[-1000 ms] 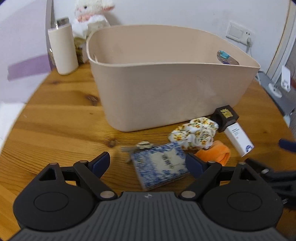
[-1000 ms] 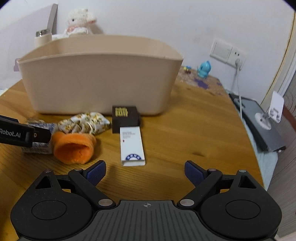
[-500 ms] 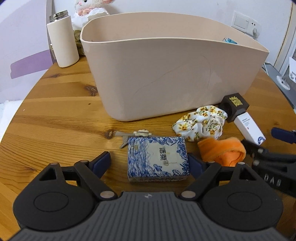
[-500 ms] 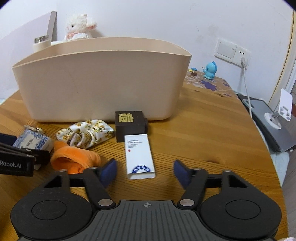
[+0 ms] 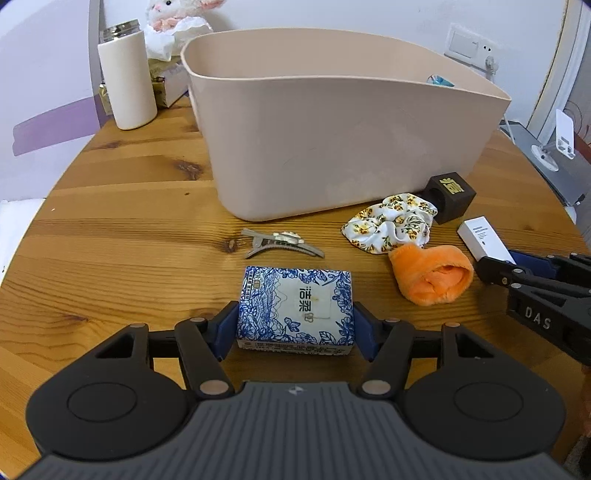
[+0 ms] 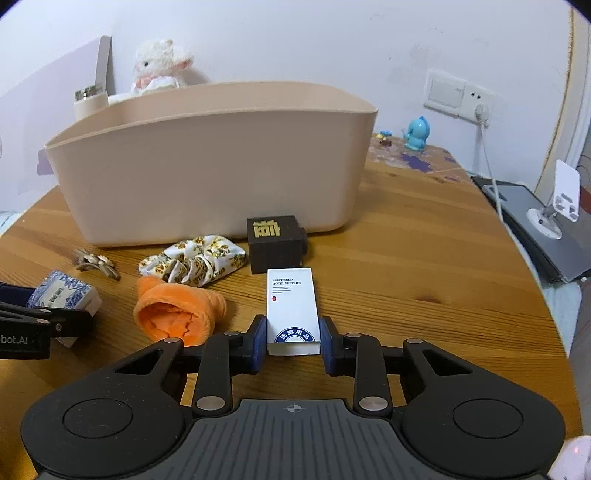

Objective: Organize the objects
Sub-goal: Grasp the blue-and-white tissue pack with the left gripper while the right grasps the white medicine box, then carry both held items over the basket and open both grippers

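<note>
My left gripper [image 5: 295,330] is shut on a blue-and-white tissue pack [image 5: 295,306] that rests on the wooden table. My right gripper [image 6: 293,341] is shut on the near end of a white hotel-supplies box [image 6: 293,310], also on the table. A large beige bin [image 5: 343,125] stands behind them. In front of it lie a metal hair clip [image 5: 280,242], a floral scrunchie [image 5: 391,223], an orange plush cloth [image 5: 432,275] and a dark brown box [image 5: 450,195]. The tissue pack also shows in the right wrist view [image 6: 64,293].
A white flask [image 5: 127,77], a plush toy [image 5: 173,18] and small boxes stand at the back left. A blue figurine [image 6: 417,134] and a wall socket [image 6: 458,96] are at the back right. A grey device with a phone stand [image 6: 554,218] lies off the table's right edge.
Both grippers moved forward and down and closed: the left onto the tissue pack, the right onto the white box. One second ago both were open.
</note>
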The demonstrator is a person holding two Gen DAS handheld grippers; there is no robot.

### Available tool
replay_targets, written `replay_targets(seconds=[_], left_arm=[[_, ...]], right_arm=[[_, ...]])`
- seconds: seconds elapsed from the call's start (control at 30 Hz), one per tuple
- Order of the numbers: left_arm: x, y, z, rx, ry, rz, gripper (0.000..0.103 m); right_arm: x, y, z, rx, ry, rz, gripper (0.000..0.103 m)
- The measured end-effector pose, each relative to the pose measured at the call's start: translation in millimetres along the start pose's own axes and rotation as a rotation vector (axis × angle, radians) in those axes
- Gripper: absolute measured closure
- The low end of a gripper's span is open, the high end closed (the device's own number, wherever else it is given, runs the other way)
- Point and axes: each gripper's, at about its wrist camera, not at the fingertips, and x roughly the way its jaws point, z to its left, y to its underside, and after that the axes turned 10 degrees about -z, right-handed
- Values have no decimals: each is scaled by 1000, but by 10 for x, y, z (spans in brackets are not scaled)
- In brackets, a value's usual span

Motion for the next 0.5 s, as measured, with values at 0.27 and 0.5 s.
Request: replay_targets(seconds=[0.27,0.5], left_arm=[[-351,-83,23,26,14,-79,38],[-549,-367,60,26,27,-159,38]], right_arm=[[-381,-193,11,-13,5,-94,75],[-556,-462,52,-37,16,-164,75]])
